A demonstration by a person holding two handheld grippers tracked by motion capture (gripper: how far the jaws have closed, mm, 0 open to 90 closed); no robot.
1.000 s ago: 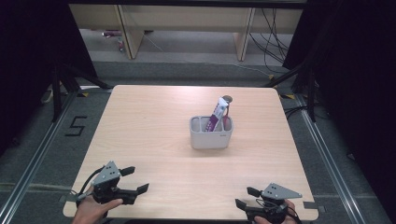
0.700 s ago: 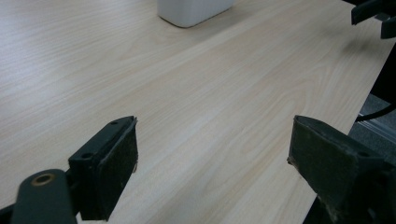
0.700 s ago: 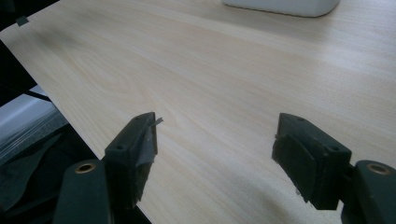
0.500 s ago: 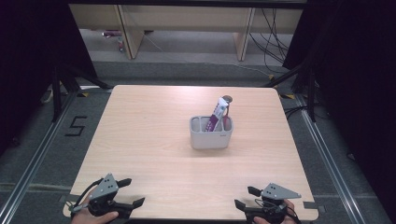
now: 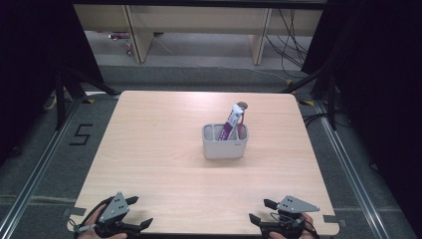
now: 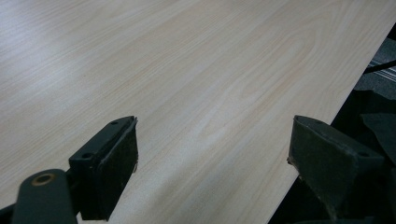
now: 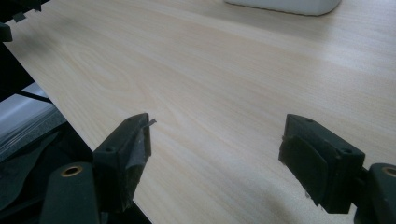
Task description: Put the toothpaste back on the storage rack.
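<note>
Table (image 5: 164,149): one holder (image 5: 224,143), one tube (image 5: 231,122)

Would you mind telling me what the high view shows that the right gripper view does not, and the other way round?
The high view takes in the whole grey holder with the purple-and-white tube leaning in it, plus the left gripper and the floor around the table. The right gripper view gives a close look at the right gripper, its jaws spread apart with nothing between them, and just the holder's bottom edge. Both show the right gripper and the pale wooden tabletop.
</note>
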